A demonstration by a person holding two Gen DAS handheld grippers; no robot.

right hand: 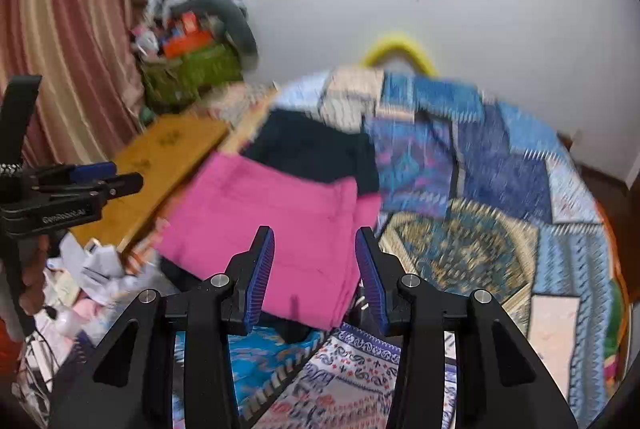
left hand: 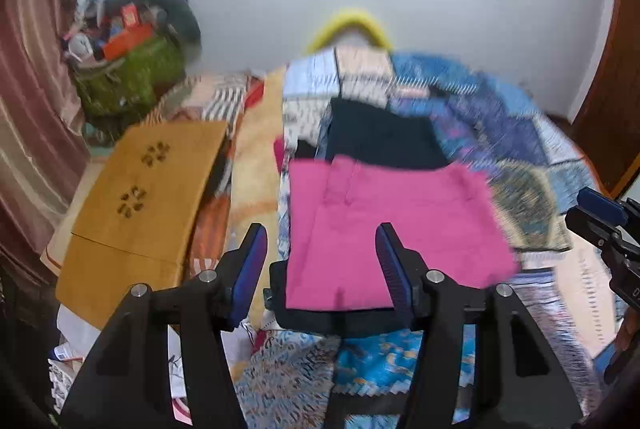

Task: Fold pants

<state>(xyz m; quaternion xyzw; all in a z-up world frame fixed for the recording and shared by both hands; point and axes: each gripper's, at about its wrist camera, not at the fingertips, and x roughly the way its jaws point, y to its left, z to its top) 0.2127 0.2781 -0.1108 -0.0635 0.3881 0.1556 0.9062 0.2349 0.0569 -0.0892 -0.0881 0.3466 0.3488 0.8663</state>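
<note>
Pants [left hand: 384,229], seemingly folded, lie on patchwork quilt [left hand: 500,133].

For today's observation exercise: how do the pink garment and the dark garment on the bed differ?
The pink garment is bright pink; the dark garment looks almost black. The pink garment lies nearer both cameras and overlaps the dark garment's near edge. More of the pink garment shows. Both lie flat on the patchwork quilt, neither gripped.
</note>
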